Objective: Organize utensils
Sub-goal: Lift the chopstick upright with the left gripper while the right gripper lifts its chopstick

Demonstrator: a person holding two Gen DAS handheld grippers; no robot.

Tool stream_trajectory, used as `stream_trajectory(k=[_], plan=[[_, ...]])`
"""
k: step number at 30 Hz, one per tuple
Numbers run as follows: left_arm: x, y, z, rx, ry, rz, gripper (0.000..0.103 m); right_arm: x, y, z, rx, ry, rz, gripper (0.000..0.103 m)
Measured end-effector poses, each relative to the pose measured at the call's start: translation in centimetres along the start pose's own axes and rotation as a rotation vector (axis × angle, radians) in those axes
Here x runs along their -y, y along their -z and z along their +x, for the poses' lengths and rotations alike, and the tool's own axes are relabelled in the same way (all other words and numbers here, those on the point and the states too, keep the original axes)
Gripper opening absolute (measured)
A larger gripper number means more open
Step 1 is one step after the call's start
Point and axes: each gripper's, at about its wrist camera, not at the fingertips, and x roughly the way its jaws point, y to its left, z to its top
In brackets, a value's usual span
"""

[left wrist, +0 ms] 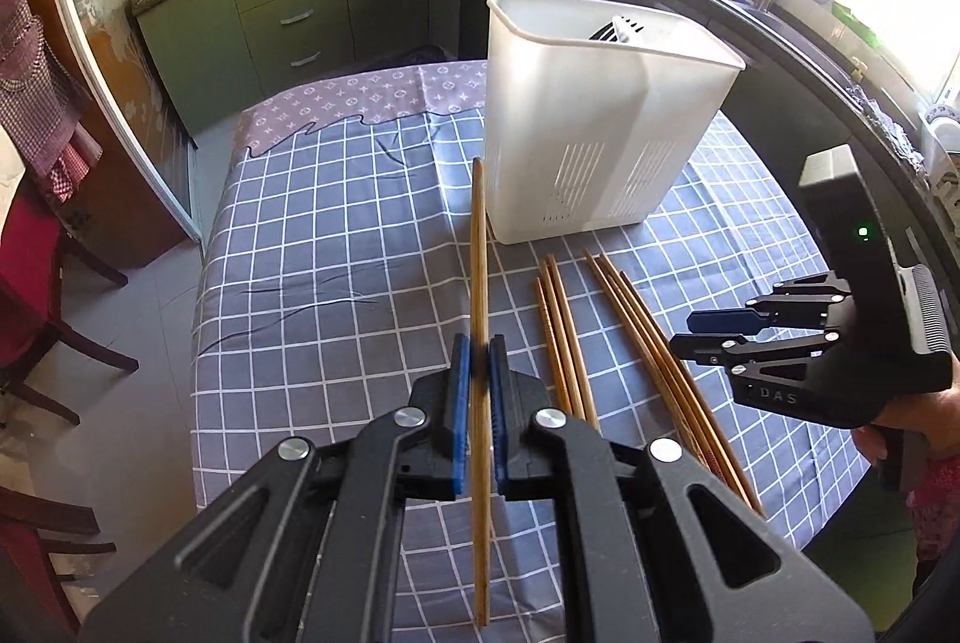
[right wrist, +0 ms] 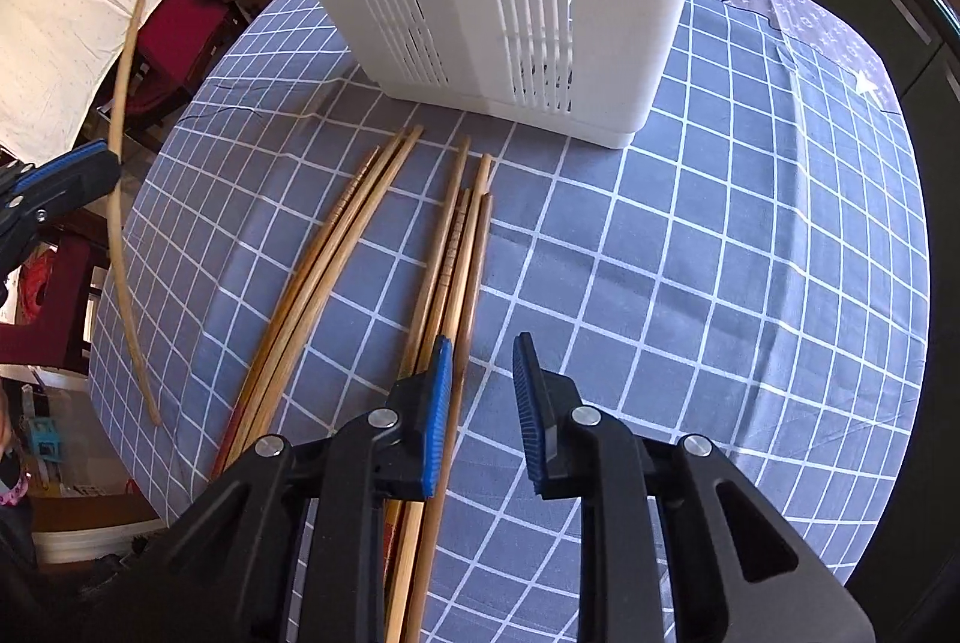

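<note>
Legible writing: the letters "D A S" on the body of the right gripper (left wrist: pixel 699 334), read in the left wrist view; no other text can be made out.
Cloth pattern: the grey-purple cloth (left wrist: pixel 336 103) at the far end of the table carries a repeating monogram-style motif, too small to read.
Left gripper (left wrist: pixel 479 361): blue pads pressed together on one chopstick (left wrist: pixel 478 319), pinched along its length so both ends stick out past the fingers; held clear of the table, tilted downward toward the utensil holder (left wrist: pixel 600 121).
Right gripper: a hand (left wrist: pixel 912 415) holds it at the right edge of the table, angled steeply down over the loose chopsticks (right wrist: pixel 384 229); blue pads stand a little apart with only checked cloth between them, the left pad just beside the nearest stick, gripping nothing.
Loose chopsticks: two bundles lying flat on the checked tablecloth (right wrist: pixel 720 253), tips toward the holder, near its base but not touching.
Utensil holder: white, slotted walls, upright on the table; a pale utensil (left wrist: pixel 618 28) shows above its rim.
</note>
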Motion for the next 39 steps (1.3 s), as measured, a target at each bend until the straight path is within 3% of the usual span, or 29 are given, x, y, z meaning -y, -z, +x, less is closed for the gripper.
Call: stream_trajectory(k=[7,15,17,19,23,28,33,39], plan=[[-0.3,0.6,-2.2,0.074,0.012,-0.002,0.006,-0.9,-0.3,0.7,-0.011,0.067,-0.023,0.022],[-0.3,1.0,-3.3,0.112,0.011,-0.001,0.006,-2.2,-1.1,1.9,-0.030,0.068,-0.039,0.022],[-0.3,1.0,-3.5,0.115,0.010,0.001,0.006,-2.4,-1.5,2.1,-0.029,0.075,-0.041,0.019],[-0.3,1.0,-3.6,0.118,0.012,0.003,0.006,-2.6,-1.8,2.3,-0.026,0.091,-0.044,0.009],[-0.1,1.0,-3.8,0.126,0.007,0.013,0.006,-2.2,-1.7,2.0,-0.013,0.072,-0.021,0.006],[0.0,0.8,-4.0,0.134,0.011,0.015,0.006,-1.5,-1.5,-0.7,0.102,0.049,0.007,0.006],[-0.1,0.6,-4.7,0.168,0.015,0.011,0.006,-1.5,-1.0,-5.8,0.278,0.026,0.034,0.006],[-0.3,0.4,-5.7,0.219,0.020,0.007,0.006,-0.3,2.0,-12.5,0.496,0.036,0.054,0.006]])
